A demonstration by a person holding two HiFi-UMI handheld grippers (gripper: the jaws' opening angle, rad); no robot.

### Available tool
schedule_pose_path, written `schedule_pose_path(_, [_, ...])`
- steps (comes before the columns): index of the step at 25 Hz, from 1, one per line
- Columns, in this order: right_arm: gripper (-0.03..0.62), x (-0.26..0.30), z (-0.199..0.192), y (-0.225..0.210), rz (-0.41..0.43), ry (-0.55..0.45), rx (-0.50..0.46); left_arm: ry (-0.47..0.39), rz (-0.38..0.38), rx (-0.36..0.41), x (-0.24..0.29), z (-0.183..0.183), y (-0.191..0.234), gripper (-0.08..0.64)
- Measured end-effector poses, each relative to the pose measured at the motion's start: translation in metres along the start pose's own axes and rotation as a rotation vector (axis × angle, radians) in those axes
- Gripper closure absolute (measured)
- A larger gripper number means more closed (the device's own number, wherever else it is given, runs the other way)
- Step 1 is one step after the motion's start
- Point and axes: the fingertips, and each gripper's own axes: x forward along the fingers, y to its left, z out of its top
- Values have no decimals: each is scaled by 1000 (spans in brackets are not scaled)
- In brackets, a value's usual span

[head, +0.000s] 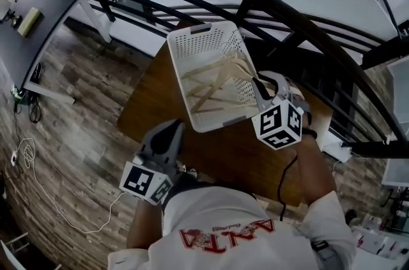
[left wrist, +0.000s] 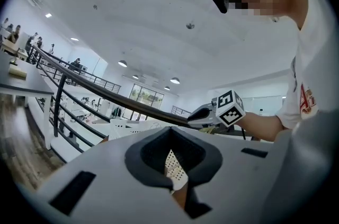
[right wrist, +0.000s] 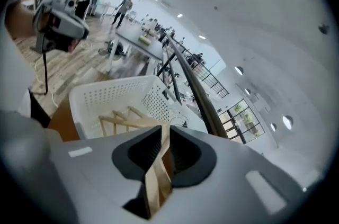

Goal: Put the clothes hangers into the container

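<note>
The container (head: 192, 45) is matt, perforated white plastic. The hangers (head: 214, 93) are bare pale wood, the table (head: 153, 103) smooth brown wood.

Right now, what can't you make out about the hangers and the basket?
- Head view: how many wooden hangers lie in the white basket; they overlap, and the right gripper covers some.
- Right gripper view: the full shape of the held hanger; that gripper's own body hides its near end.
- Left gripper view: most of the basket; the body of the left gripper blocks it, leaving a sliver between its jaws.
</note>
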Motion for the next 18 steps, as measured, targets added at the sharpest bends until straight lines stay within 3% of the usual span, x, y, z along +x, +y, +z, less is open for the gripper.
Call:
schedule_pose_path(5, [584, -52, 4, -14, -49, -173, 200, -10, -7, 60, 8, 14, -32, 551])
schedule_pose_path(11, [589, -106, -13, -25, -82, -347, 456, -31, -28, 120, 20, 31, -78, 551])
schedule_pose_path(18, [589, -167, -60, -35, -133, -536, 675, -66, -75, 197, 38, 51, -134, 551])
